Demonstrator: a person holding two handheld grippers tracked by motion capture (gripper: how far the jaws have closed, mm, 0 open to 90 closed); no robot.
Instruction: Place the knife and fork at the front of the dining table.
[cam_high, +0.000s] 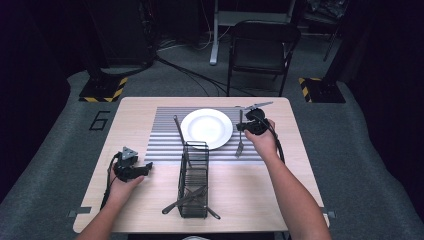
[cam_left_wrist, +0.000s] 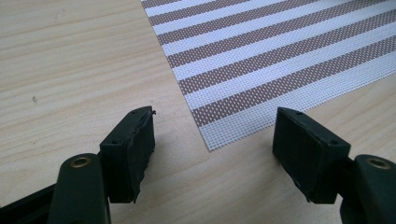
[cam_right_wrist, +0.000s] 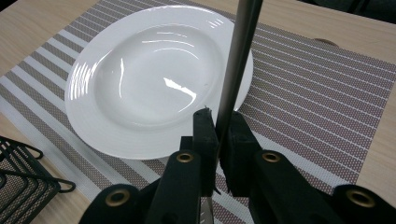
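A white plate (cam_high: 206, 128) (cam_right_wrist: 154, 79) sits on the striped placemat (cam_high: 165, 145) (cam_right_wrist: 308, 93). Just right of the plate, my right gripper (cam_high: 241, 128) (cam_right_wrist: 218, 128) is shut on the thin grey handle of a fork (cam_high: 239, 145) (cam_right_wrist: 240, 51). The fork lies lengthwise along the plate's right rim, low over the mat. Near the table's left front, my left gripper (cam_high: 148, 167) (cam_left_wrist: 215, 128) rests open with nothing between its fingers. The placemat's near left corner (cam_left_wrist: 210, 140) lies just ahead of it.
A black wire caddy (cam_high: 194, 180) (cam_right_wrist: 18, 168) stands at the front middle, with cutlery (cam_high: 187, 199) lying in it and poking out both sides. A long utensil (cam_high: 179, 131) lies on the mat left of the plate. A folding chair (cam_high: 262, 47) stands beyond the table.
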